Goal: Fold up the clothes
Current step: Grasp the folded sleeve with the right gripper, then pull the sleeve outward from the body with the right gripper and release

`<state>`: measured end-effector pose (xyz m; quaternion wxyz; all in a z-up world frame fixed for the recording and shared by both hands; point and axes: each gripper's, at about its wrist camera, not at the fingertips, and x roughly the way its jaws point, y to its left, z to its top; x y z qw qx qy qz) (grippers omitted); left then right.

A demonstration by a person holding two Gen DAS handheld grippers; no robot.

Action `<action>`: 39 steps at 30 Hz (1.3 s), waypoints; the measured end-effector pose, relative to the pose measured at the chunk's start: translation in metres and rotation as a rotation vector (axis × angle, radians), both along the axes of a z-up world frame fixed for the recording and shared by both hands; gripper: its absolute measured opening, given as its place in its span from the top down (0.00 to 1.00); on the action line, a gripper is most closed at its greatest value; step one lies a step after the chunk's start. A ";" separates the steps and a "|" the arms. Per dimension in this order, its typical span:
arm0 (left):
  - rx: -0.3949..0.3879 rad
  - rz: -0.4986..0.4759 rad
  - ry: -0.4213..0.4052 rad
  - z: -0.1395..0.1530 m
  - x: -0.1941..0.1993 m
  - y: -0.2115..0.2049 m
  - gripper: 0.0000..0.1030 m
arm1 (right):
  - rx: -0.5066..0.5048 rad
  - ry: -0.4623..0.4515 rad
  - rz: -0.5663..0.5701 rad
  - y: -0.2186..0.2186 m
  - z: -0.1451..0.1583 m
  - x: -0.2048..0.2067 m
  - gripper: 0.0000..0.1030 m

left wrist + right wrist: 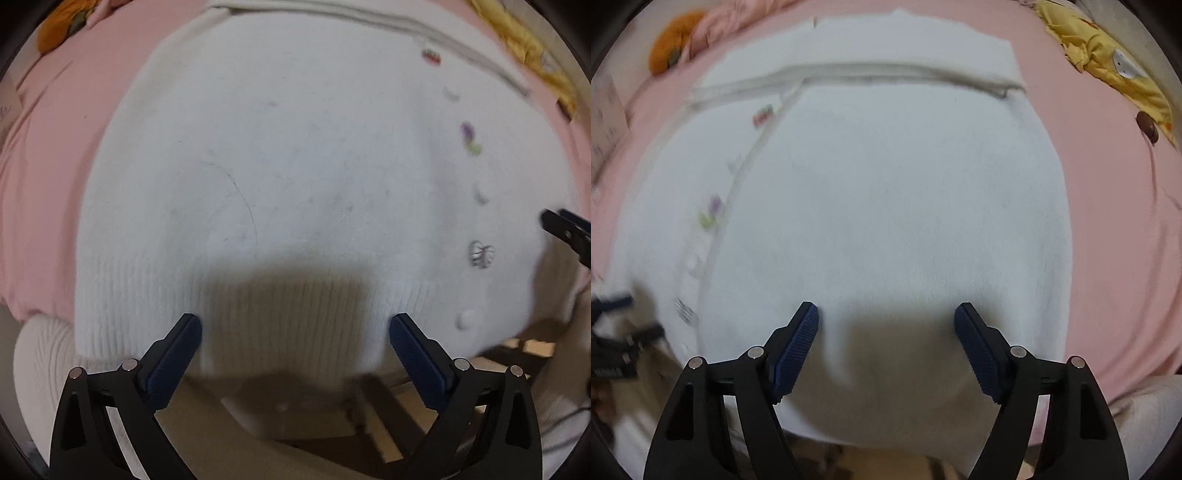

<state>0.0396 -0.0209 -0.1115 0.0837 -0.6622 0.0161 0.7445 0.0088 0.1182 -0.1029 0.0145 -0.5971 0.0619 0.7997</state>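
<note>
On the left, the left gripper (pixel 295 332) is hanging straight down over the ribbed hem of the white knitted cardigan (pixel 295 166), its 2 blue-padded fingers (pixel 183 354) spread wide with nothing between them but hem below. The cardigan is lying flat on the pink bed sheet (pixel 55 184), its near edge reaching the bed's front edge. Its button band with small embroidered motifs (pixel 480 254) is running down the middle. Further right, the right gripper (pixel 886 343) is pointing steeply down at the other half of the hem, its fingers (pixel 979 354) likewise released and empty. Across the far side a pale band of fabric (pixel 857 72) is lying over the cardigan's top, which looks like a folded-in part, though blur is making it hard to tell. Judging by this, the garment is spread and perhaps partly tucked; the main fold from the hem upward is appearing not yet done, and both grippers are seeming poised to take the hem
</note>
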 end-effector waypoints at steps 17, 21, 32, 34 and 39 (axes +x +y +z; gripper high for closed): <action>0.053 0.122 0.327 0.005 -0.062 -0.003 0.01 | -0.113 0.439 0.605 -0.075 0.088 -0.124 0.32; 0.039 0.126 0.372 0.006 -0.061 -0.008 0.01 | -0.045 0.388 0.713 -0.099 0.071 -0.165 0.37; 0.074 0.146 0.390 0.002 -0.077 0.002 0.01 | 0.040 0.248 0.780 -0.112 0.018 -0.212 0.42; 0.073 0.145 0.391 0.001 -0.077 0.004 0.01 | 0.053 0.271 0.759 -0.107 0.023 -0.215 0.86; 0.074 0.146 0.394 -0.001 -0.072 0.000 0.01 | -0.216 0.324 0.530 -0.045 0.050 -0.233 0.87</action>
